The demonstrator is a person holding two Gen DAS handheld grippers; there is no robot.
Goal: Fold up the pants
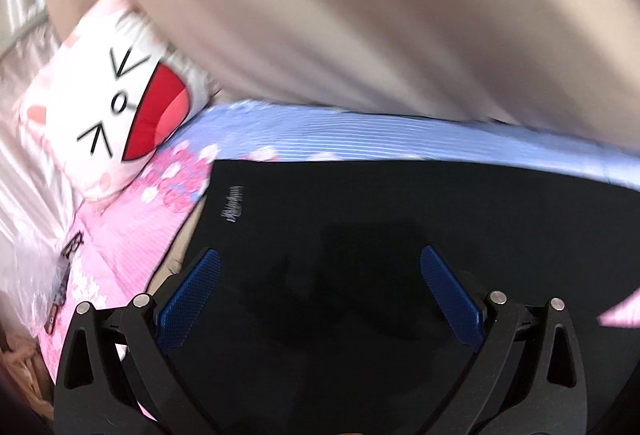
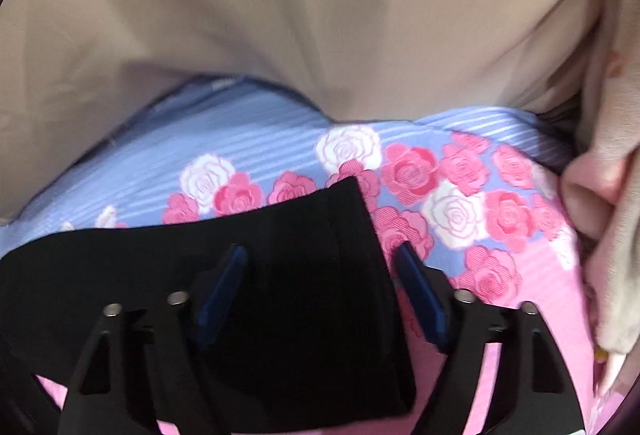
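Pillow: a cartoon-face pillow [image 1: 116,123] lies at the bed's left end, clear of the work.
Pants: the black pants [image 1: 360,235] lie flat on the flowered bed sheet [image 2: 460,195], long axis running left to right.
Left tongs: the left gripper [image 1: 320,299] hangs spread wide above the cloth, holding nothing.
Right tongs: the right gripper [image 2: 320,295] straddles the pants' narrow end, fingers [image 2: 420,295] apart; probably not yet pinching, though blur hides contact.
Nearer hand: right, at the end edge.

White lettering [image 1: 231,203] on the black pants [image 1: 360,235] blurs past reading.
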